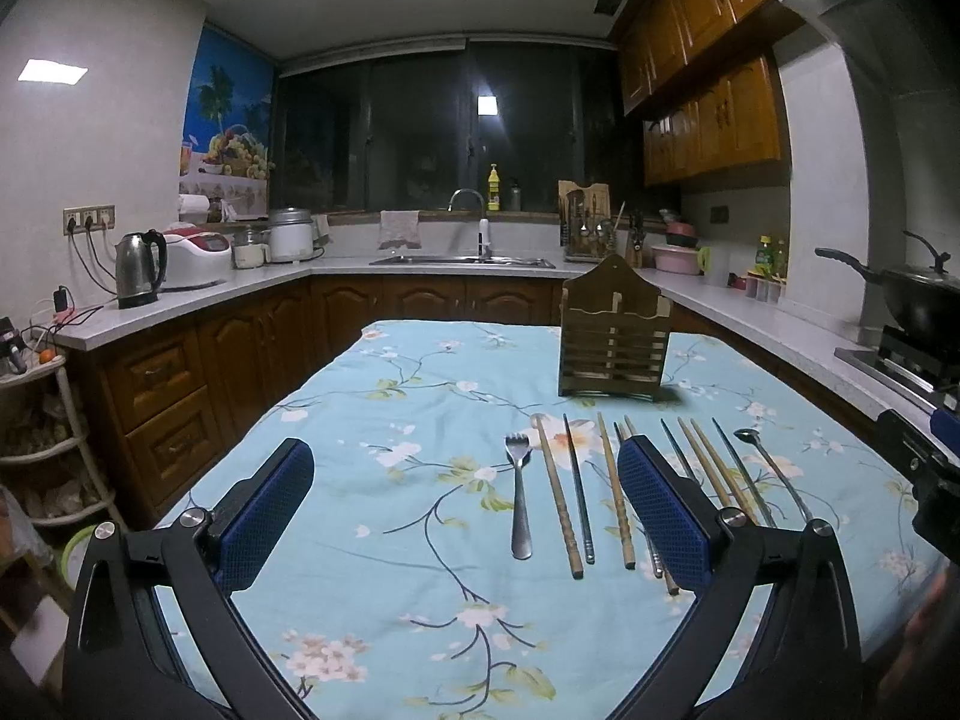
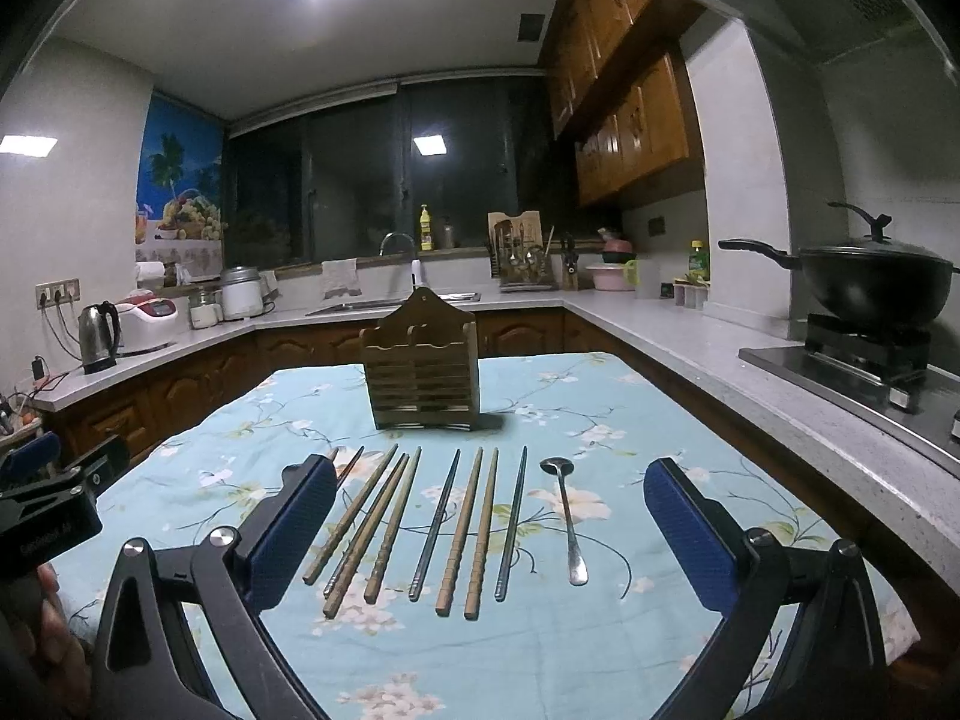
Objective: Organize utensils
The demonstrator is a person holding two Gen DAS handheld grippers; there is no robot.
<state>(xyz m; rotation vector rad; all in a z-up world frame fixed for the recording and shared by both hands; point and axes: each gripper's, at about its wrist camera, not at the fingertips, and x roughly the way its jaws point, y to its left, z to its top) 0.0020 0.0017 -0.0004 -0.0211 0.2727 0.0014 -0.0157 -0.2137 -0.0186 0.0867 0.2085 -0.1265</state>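
A row of utensils lies on the floral blue tablecloth (image 1: 372, 552): a metal fork (image 1: 519, 498), several wooden chopsticks (image 1: 558, 498) and metal chopsticks (image 1: 579, 498), and a long metal spoon (image 2: 567, 519). A wooden slatted utensil holder (image 1: 612, 339) (image 2: 423, 363) stands upright behind them. My left gripper (image 1: 468, 510) hovers open above the cloth, its right pad covering part of the row. My right gripper (image 2: 489, 531) hangs open over the chopsticks and spoon, touching nothing.
Kitchen counters wrap around the table, with a kettle (image 1: 141, 270), rice cooker (image 1: 195, 255), sink (image 1: 462, 261) and a black wok (image 2: 876, 285) on the stove at right. A shelf rack (image 1: 54, 456) stands at the left. A hand (image 2: 57, 648) shows at the lower left.
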